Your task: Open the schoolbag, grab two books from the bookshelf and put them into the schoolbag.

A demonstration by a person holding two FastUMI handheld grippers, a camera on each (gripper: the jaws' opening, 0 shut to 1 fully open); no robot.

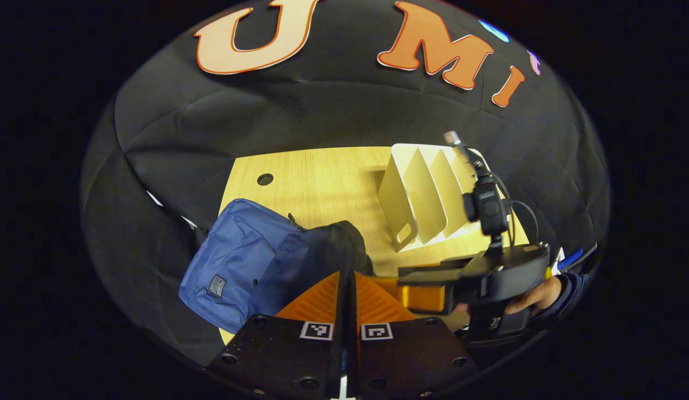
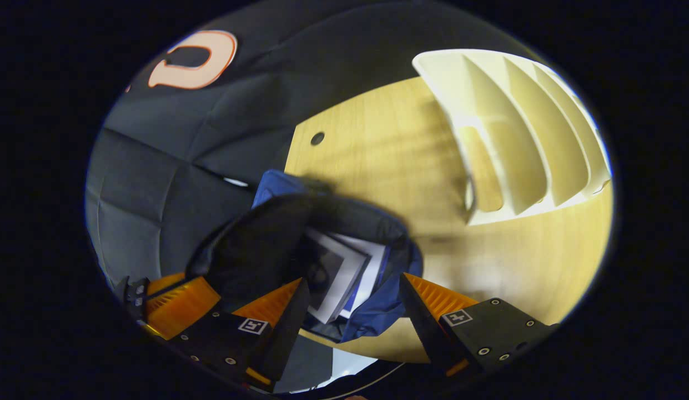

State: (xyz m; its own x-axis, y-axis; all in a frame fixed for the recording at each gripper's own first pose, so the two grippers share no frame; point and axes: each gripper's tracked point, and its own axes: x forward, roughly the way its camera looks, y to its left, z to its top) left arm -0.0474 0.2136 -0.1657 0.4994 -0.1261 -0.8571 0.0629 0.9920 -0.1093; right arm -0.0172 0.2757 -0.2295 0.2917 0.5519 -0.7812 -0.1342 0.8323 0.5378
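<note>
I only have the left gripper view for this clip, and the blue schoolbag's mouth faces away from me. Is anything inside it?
Observer: Yes. The right gripper view looks into the schoolbag, and books lie inside.
Operator: How many?
Observer: Two covers overlap there. I cannot tell if more lie beneath.
Operator: Is the right gripper holding one?
Observer: No. The right gripper is open, its fingers spread to either side of the bag's mouth and gripping nothing.
</note>
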